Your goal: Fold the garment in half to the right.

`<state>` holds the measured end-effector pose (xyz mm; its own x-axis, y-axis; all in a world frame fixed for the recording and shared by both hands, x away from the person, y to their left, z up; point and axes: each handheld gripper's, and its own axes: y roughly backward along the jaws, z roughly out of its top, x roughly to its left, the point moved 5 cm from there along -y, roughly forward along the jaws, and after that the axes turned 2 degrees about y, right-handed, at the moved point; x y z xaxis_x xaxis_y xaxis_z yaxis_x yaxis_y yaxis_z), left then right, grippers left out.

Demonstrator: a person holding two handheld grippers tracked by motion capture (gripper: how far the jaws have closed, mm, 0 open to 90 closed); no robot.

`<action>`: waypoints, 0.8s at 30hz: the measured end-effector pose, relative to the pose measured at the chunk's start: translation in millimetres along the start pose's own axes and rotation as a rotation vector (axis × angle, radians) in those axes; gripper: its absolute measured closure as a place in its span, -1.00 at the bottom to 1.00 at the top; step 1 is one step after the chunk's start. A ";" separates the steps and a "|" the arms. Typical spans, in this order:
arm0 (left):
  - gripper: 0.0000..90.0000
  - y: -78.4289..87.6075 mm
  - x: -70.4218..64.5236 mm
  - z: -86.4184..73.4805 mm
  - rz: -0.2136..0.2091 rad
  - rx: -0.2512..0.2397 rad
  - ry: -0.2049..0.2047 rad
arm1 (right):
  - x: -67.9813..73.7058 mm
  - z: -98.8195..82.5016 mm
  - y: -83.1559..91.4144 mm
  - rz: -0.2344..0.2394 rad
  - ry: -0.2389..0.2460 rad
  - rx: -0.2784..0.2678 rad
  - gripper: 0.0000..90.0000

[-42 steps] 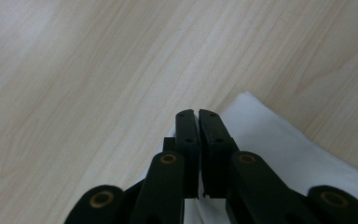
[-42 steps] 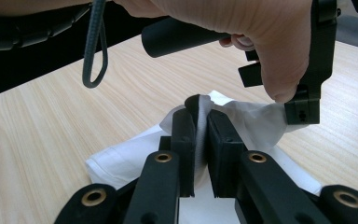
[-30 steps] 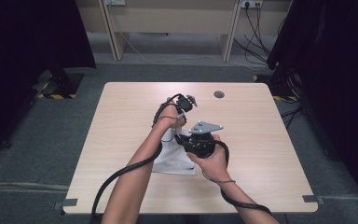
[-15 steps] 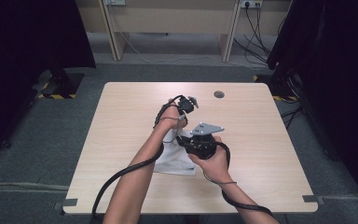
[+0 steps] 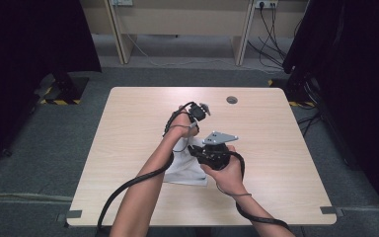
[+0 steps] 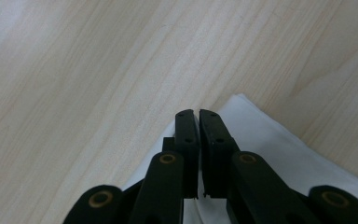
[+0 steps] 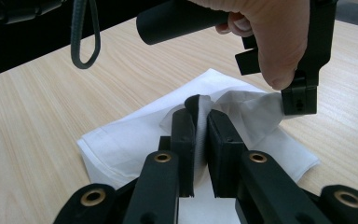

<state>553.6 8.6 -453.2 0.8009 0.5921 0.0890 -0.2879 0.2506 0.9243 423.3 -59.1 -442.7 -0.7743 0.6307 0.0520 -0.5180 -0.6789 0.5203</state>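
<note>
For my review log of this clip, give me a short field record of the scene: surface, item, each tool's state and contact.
surface: light wooden table
item: white cloth, partly lifted off the table
left tool: shut, tips over a cloth corner; whether it pinches it cannot be told
right tool: shut on a raised fold of the cloth
other: small dark round disc near the table's far edge

My right gripper [image 5: 193, 150] and forearm cover much of the white cloth [image 5: 187, 170]; my elbows run off the bottom edge.
</note>
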 end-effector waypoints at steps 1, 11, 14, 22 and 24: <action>0.91 -0.5 -0.3 0.0 -0.001 -0.001 0.002 | -0.2 -0.5 0.1 0.000 -0.002 -0.001 0.83; 0.90 -3.8 -1.7 -0.1 -0.005 0.001 0.003 | -1.1 -3.5 -0.1 -0.002 -0.003 0.004 0.83; 0.90 -4.6 -2.3 -0.2 -0.006 0.002 0.003 | -1.4 -4.9 -0.4 0.000 -0.007 0.005 0.83; 0.90 -7.2 -3.9 -0.5 -0.009 0.001 0.009 | -2.5 -8.1 -0.1 -0.003 -0.010 0.011 0.82; 0.90 -7.6 -4.0 -0.3 -0.009 0.001 0.006 | -3.0 -8.6 -0.1 -0.003 -0.011 0.011 0.82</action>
<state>552.5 4.6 -460.7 0.8001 0.5947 0.0787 -0.2807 0.2552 0.9252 422.6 -64.1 -450.2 -0.7687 0.6368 0.0597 -0.5164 -0.6730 0.5294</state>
